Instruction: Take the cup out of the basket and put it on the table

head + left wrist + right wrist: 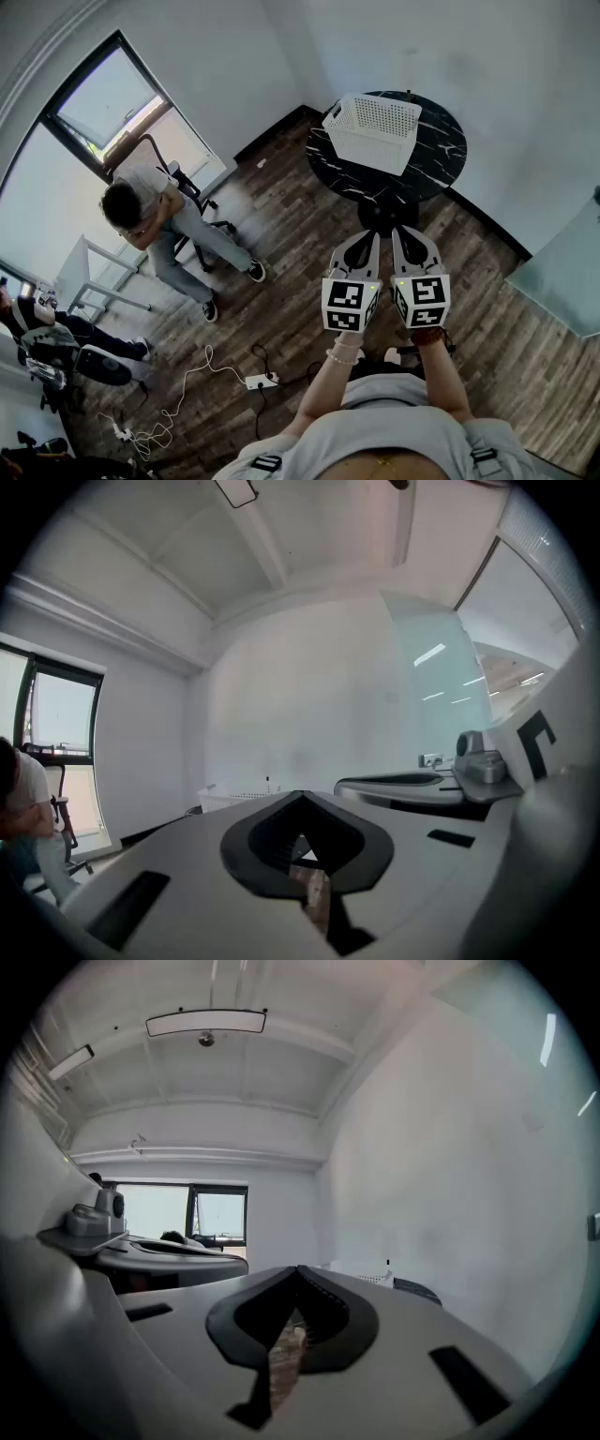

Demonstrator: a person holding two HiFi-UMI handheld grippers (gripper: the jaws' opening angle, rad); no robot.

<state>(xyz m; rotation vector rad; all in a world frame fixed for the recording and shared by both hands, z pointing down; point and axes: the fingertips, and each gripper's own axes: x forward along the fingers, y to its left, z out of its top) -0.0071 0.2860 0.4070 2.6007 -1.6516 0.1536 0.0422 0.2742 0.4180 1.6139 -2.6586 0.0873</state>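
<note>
Cup: not visible in any view; can't tell whether it is inside the basket (373,131). Basket is white plastic, rectangular, w/ perforated walls. It sits on the left part of a round black marble-look table (439,161), near top of head view. Table stands on a wood floor (281,230), close to a corner of white walls.

Left tongs (364,238) and right tongs (406,232) are side by side, just beside each other. In head view they are below the table, pointing toward it and well apart from the basket. Each carries a cube w/ black-and-white square markers.

Left tongs: jaws fully closed, tips meeting, nothing gripped. Left gripper view shows the basket small in the distance beyond the tips.

Right tongs: jaws also closed tight, nothing btwn them. Right gripper view shows the basket and the table's dark edge ahead, to right of the tips, w/ a window far off at left.

The wearer's forearms reach up from bottom of head view, w/ a beaded bracelet (343,356) on the left wrist.

Elsewhere:
- At left, a person (155,211) is seated on a chair beside a big window (103,112).
- A white power strip (260,381) w/ cable lies on the floor.
- A pale glass panel (562,272) is at the right edge.
</note>
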